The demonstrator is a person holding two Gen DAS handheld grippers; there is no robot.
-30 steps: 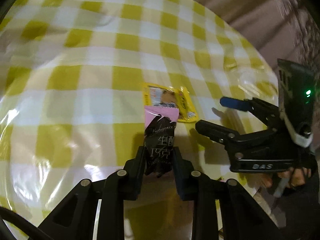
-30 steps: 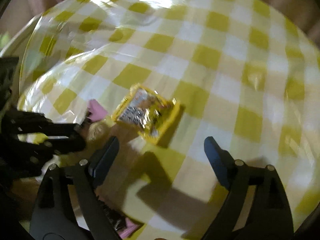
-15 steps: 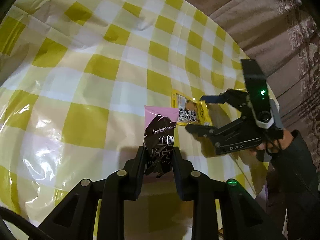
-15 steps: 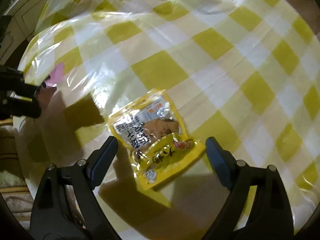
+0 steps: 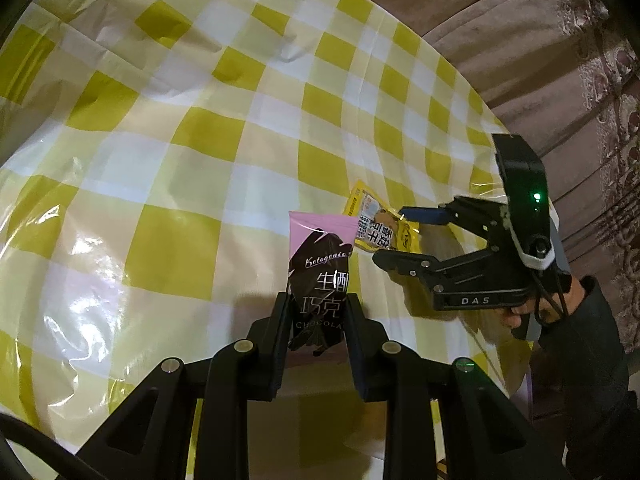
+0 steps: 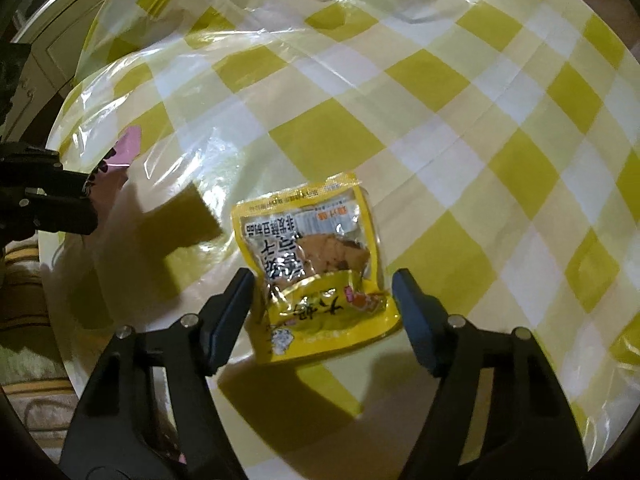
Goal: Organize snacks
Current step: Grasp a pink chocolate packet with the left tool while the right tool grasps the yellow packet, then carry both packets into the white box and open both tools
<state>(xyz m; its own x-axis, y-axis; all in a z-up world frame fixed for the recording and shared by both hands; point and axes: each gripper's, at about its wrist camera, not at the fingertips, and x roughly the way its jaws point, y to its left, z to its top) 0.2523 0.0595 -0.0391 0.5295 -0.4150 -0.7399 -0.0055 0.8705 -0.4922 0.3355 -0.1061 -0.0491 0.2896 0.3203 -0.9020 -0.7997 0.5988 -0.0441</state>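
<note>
My left gripper (image 5: pixel 316 312) is shut on a pink and black chocolate packet (image 5: pixel 320 264) and holds it above the yellow checked tablecloth (image 5: pixel 160 160). The packet's pink end also shows in the right wrist view (image 6: pixel 128 146). A yellow snack pouch (image 6: pixel 316 268) lies flat on the cloth. My right gripper (image 6: pixel 324 292) is open with its fingers on either side of the pouch's near end. In the left wrist view the right gripper (image 5: pixel 396 236) straddles the pouch (image 5: pixel 376 228), just right of the chocolate packet.
The round table's edge (image 6: pixel 72 96) curves along the left of the right wrist view, with a white cabinet (image 6: pixel 44 40) beyond it. A brown patterned sofa (image 5: pixel 560 60) stands behind the table at the right of the left wrist view.
My right gripper has moved forward over the yellow pouch, so its open fingers now flank it. My left gripper has kept its hold on the chocolate packet and pulled back slightly.
</note>
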